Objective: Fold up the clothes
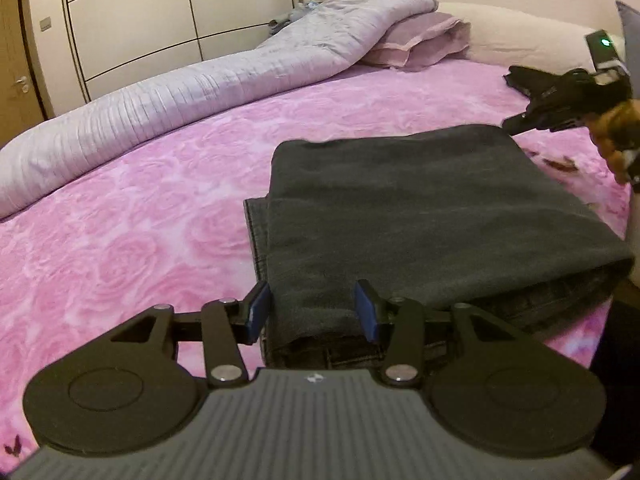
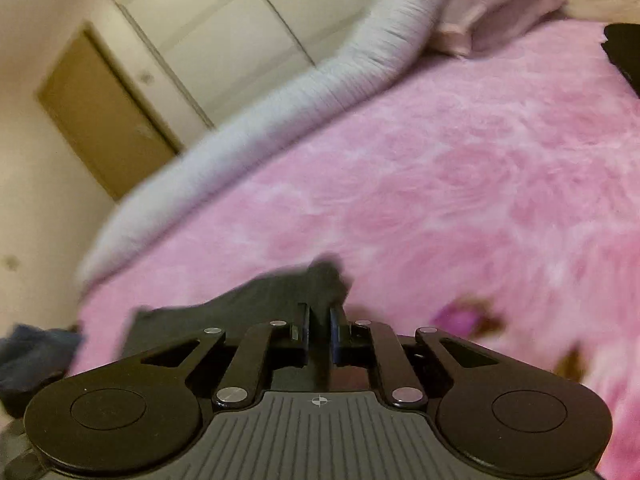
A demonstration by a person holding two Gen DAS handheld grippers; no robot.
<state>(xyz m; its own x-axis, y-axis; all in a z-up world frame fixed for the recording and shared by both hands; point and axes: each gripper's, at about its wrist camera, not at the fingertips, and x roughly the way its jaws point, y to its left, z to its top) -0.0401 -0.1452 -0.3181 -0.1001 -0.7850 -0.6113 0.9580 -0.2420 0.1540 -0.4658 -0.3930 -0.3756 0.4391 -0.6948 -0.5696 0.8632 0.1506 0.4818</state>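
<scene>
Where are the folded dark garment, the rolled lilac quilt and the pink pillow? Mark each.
folded dark garment (image 1: 432,208), left wrist view, middle of its top layer.
rolled lilac quilt (image 1: 192,96), left wrist view, middle of the roll.
pink pillow (image 1: 424,40), left wrist view, its front face.

Bed (image 1: 140,200) has a pink rose-pattern cover. Lying on it, left wrist view: folded dark grey garment (image 1: 420,208) at centre, 1 denim-like edge (image 1: 254,236) sticking out at its 9 o'clock. Lavender quilt (image 1: 200,80) rolled in a long ridge from 9 to 12 o'clock. Mauve pillow (image 1: 420,40) at 12 to 1 o'clock, quilt end draped over it. Black item (image 1: 520,80) at 2 o'clock, unclear what.
</scene>
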